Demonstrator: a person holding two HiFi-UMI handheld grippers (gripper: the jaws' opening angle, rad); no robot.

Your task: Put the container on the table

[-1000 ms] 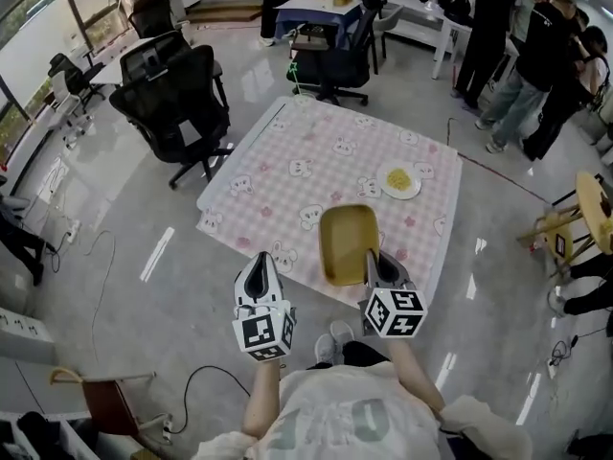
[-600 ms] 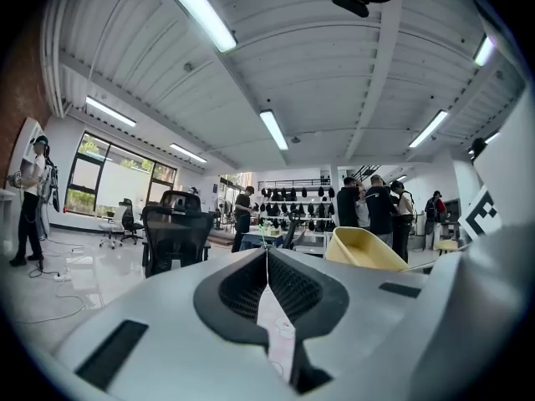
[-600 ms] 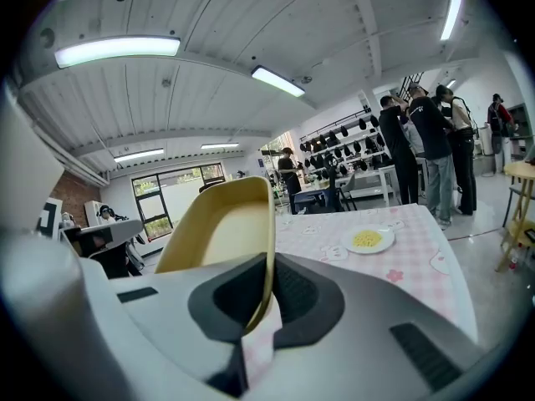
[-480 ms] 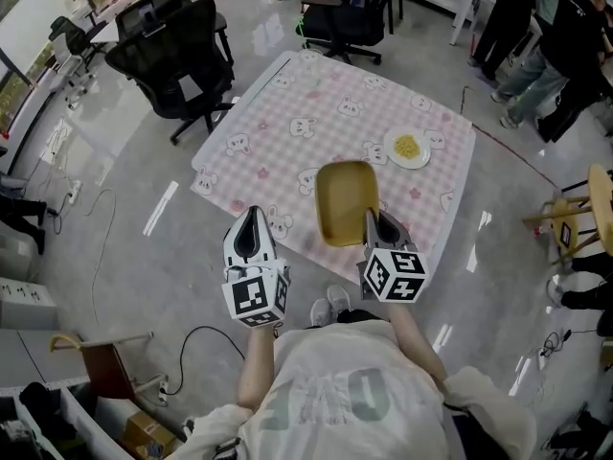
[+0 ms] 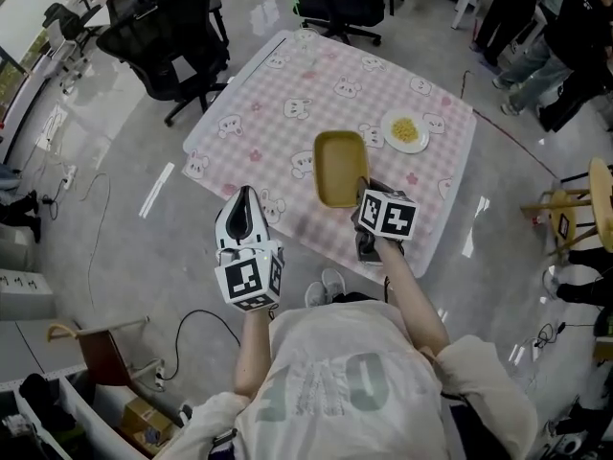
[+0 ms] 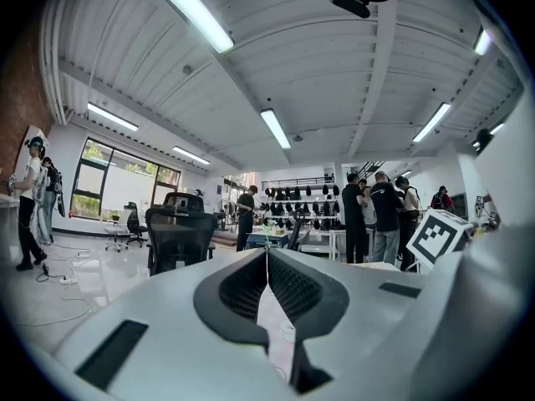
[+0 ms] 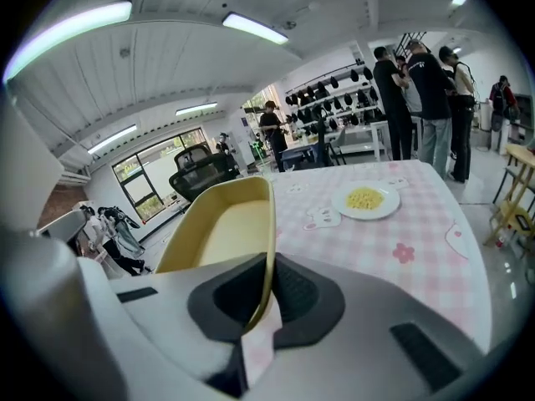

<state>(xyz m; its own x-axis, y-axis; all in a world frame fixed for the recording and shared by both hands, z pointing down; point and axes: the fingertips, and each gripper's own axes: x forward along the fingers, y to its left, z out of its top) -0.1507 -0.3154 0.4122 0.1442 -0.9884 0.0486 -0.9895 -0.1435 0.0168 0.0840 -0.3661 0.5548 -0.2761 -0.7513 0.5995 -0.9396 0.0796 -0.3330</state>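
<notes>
A yellow oblong container (image 5: 340,168) hangs over the near part of the table (image 5: 287,94), which wears a pink checked cloth with bunny prints. My right gripper (image 5: 367,195) is shut on the container's near rim, and whether its base touches the cloth I cannot tell. The right gripper view shows the container (image 7: 221,232) tilted, its thin rim pinched between the jaws of the right gripper (image 7: 266,295). My left gripper (image 5: 242,197) hovers off the table's near left edge, shut and holding nothing. In its own view the left gripper (image 6: 267,261) points level across the room.
A white plate with yellow food (image 5: 405,131) lies on the table beyond the container, also visible as the plate (image 7: 365,200). Black office chairs (image 5: 172,36) stand at the far left, a wooden stool (image 5: 599,204) at the right, and people (image 5: 565,27) at the far right.
My right gripper has come down and forward with the container, now lower over the cloth. The left gripper has hardly shifted.
</notes>
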